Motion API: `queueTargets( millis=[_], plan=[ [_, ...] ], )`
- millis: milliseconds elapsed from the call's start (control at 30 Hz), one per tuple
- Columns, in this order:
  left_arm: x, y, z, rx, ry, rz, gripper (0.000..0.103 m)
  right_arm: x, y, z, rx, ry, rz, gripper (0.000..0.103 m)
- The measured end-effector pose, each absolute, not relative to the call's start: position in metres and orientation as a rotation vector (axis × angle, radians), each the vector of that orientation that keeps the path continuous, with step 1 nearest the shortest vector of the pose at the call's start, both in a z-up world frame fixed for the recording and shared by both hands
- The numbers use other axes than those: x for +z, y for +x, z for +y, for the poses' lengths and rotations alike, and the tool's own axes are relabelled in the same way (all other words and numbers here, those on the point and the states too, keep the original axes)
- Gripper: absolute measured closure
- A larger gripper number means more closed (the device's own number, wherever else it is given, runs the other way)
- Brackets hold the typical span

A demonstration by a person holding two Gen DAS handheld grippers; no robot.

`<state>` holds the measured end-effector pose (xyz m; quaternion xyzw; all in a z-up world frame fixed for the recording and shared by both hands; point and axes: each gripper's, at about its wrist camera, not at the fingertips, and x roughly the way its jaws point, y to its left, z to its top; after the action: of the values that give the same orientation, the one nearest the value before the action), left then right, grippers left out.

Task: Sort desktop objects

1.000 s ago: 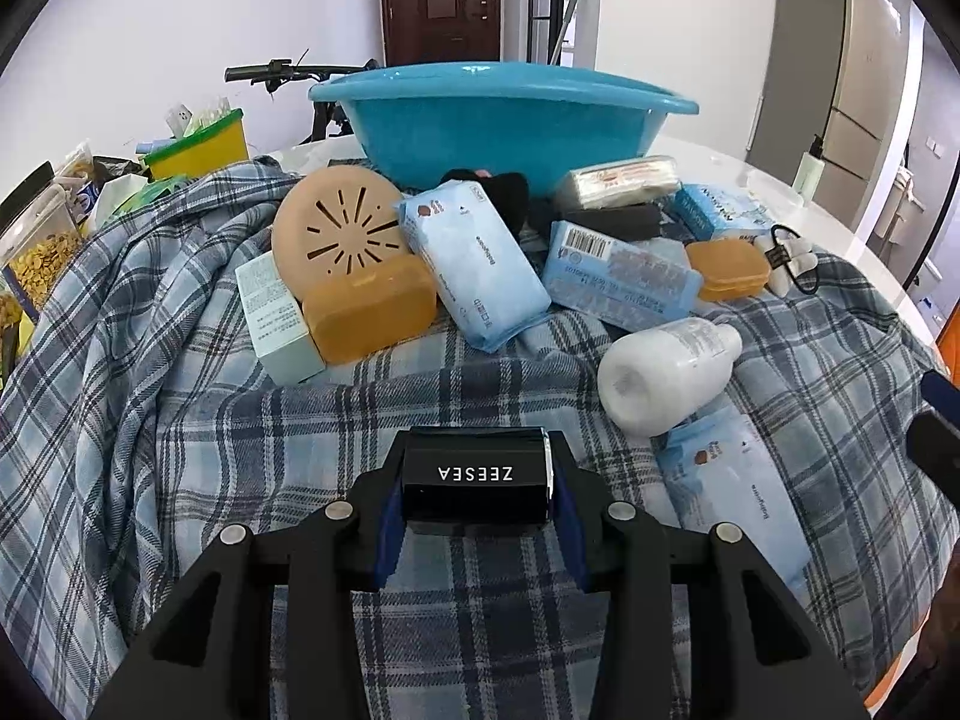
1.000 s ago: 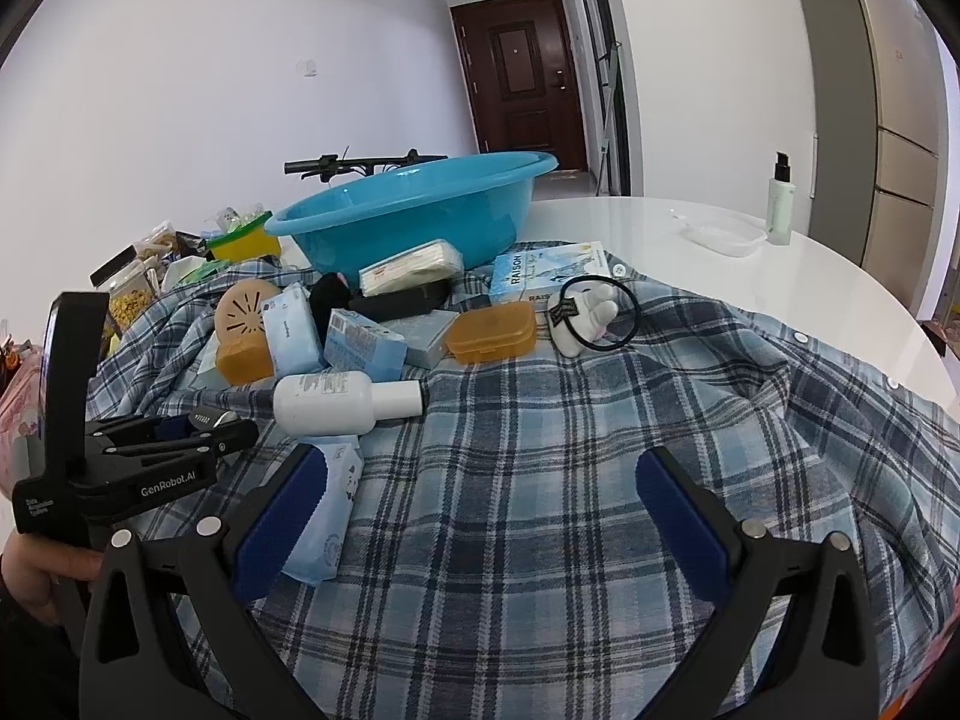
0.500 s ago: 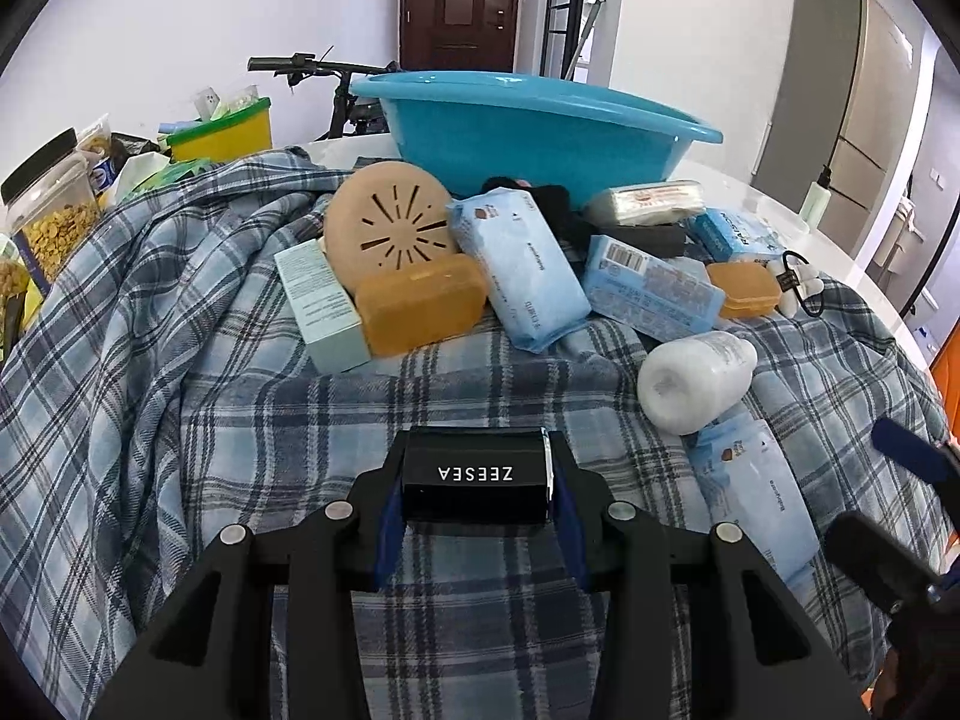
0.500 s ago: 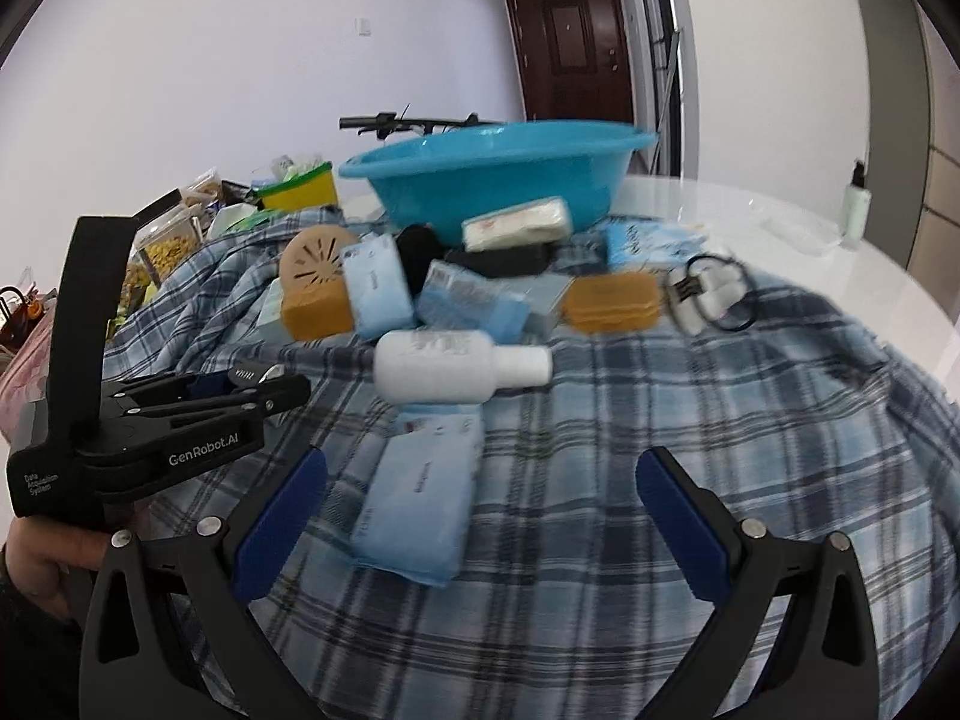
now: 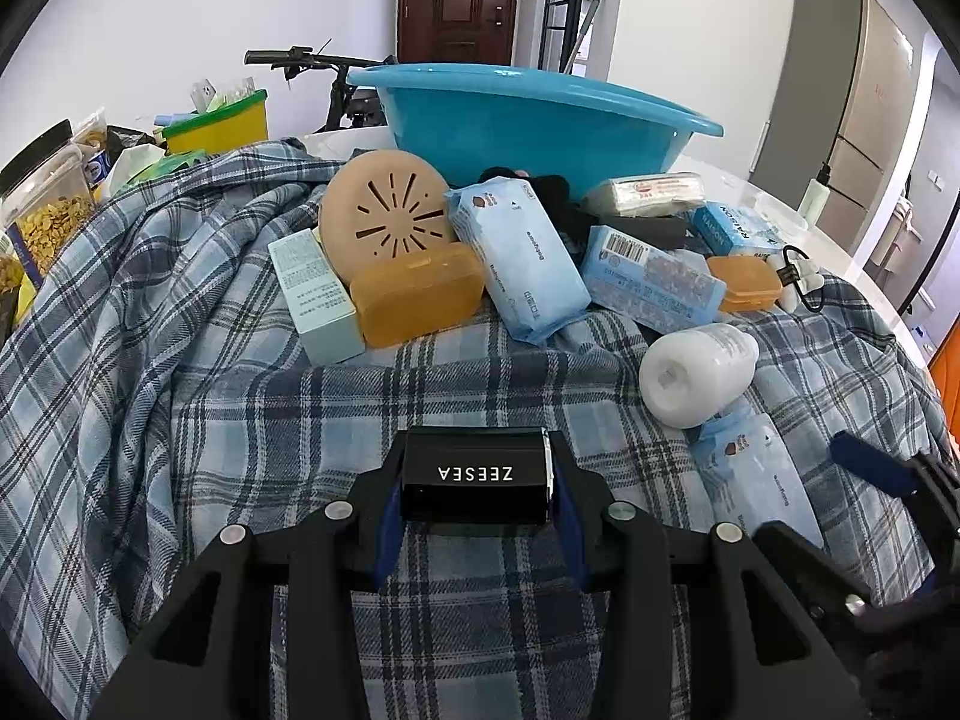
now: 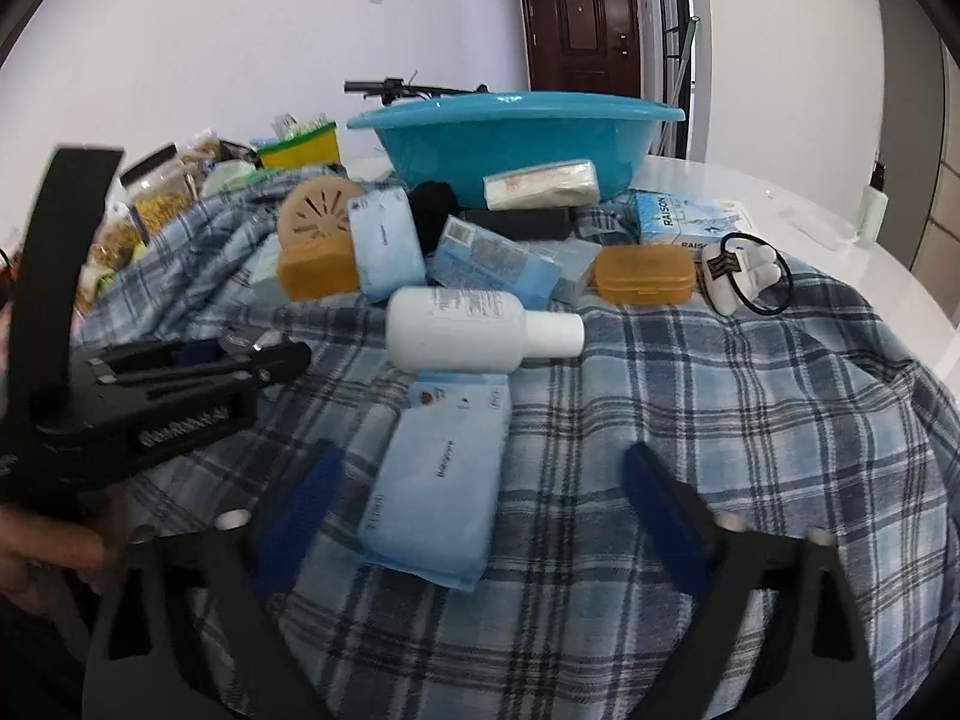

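Observation:
My left gripper [image 5: 475, 495] is shut on a small black box marked ZEESEA [image 5: 475, 475], held above the plaid cloth [image 5: 180, 396]. It shows from the side in the right wrist view [image 6: 264, 360]. My right gripper [image 6: 480, 498] is open and empty, low over a light blue wipes pack [image 6: 438, 480] that lies between its fingers. A white bottle [image 6: 474, 330] lies on its side just beyond that pack. A blue basin [image 5: 528, 120] stands at the back, behind a pile of packs and boxes.
The pile holds a tan round vented disc [image 5: 384, 216], two orange cases [image 5: 417, 294] [image 6: 645, 273], blue wipes packs [image 5: 516, 252], a mint box [image 5: 315, 294] and a RAISON box [image 6: 666, 222]. Jars [image 5: 42, 204] stand at the left edge.
The right gripper has swung left and lower, toward the wipes pack and the bottle. The left gripper, still holding the black box, has shifted slightly; the right gripper now shows at its right edge.

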<state>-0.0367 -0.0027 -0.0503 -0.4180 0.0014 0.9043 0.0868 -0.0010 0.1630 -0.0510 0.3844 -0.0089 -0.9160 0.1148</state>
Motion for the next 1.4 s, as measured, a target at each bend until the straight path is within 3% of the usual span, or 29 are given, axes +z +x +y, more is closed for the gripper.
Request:
queueTargets(
  millis=[100, 167, 267, 500, 567, 667, 767, 1267, 1300, 1400],
  plan=[
    [-0.050, -0.037, -0.003, 2.693, -1.245, 0.006, 0.059, -0.056, -0.004, 0.166, -2.641, 1.157, -0.070, 0.034],
    [-0.050, -0.037, -0.002, 2.693, -1.245, 0.006, 0.059, -0.057, -0.004, 0.168, -2.630, 1.162, -0.087, 0.051],
    [-0.050, -0.037, -0.002, 2.694, -1.245, 0.005, 0.059, -0.056, -0.006, 0.173, -2.625, 1.169, -0.118, 0.062],
    [-0.051, -0.037, -0.002, 2.691, -1.247, 0.006, 0.059, -0.052, -0.005, 0.180, -2.642, 1.177, -0.141, 0.060],
    [-0.051, -0.037, -0.001, 2.688, -1.249, 0.008, 0.059, -0.049, -0.003, 0.178, -2.655, 1.164, -0.134, 0.031],
    [-0.051, -0.037, 0.001, 2.685, -1.251, 0.012, 0.059, -0.041, 0.004, 0.173, -2.721, 1.086, -0.051, 0.013],
    [-0.051, -0.037, 0.001, 2.684, -1.251, 0.011, 0.059, -0.037, 0.008, 0.166, -2.782, 1.037, 0.065, 0.005],
    [-0.056, -0.037, 0.005, 2.667, -1.268, 0.023, 0.059, -0.051, 0.002, 0.163, -2.701, 1.120, 0.055, 0.004],
    [-0.056, -0.037, 0.005, 2.668, -1.267, 0.022, 0.059, -0.051, 0.003, 0.162, -2.699, 1.119, 0.060, 0.006],
    [-0.055, -0.037, 0.005, 2.671, -1.266, 0.020, 0.059, -0.052, 0.002, 0.162, -2.686, 1.128, 0.064, 0.028]
  ],
)
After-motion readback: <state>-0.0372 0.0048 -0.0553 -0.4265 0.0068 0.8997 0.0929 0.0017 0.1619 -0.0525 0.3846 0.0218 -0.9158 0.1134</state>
